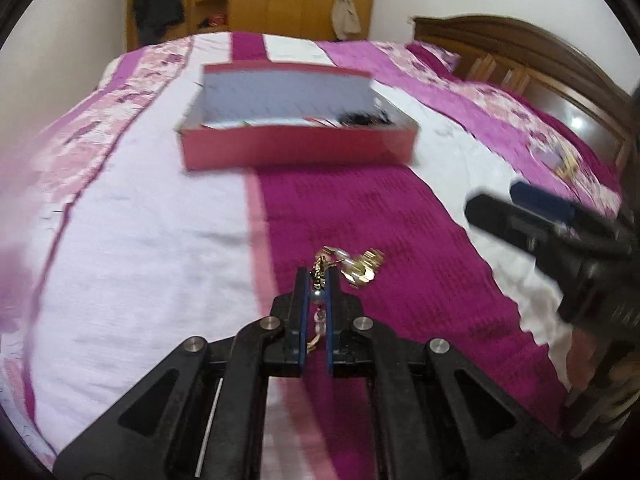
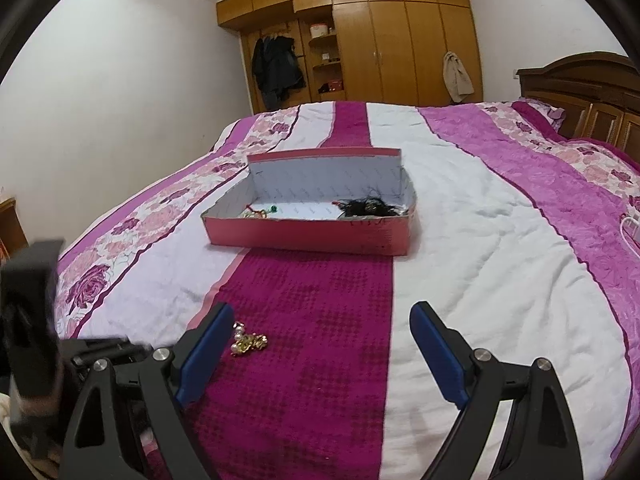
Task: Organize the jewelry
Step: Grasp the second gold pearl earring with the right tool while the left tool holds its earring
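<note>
My left gripper is shut on a gold and pearl jewelry piece, whose gold end dangles past the fingertips just above the magenta stripe of the bedspread. The same jewelry shows in the right wrist view beside my right gripper's left finger. My right gripper is open and empty over the magenta stripe; it also shows in the left wrist view at the right. An open pink box sits further up the bed, holding a black item and a small red-green-gold piece.
The bed is covered by a pink, white and magenta bedspread. A wooden headboard stands at the right. A wooden wardrobe with hanging clothes lines the far wall.
</note>
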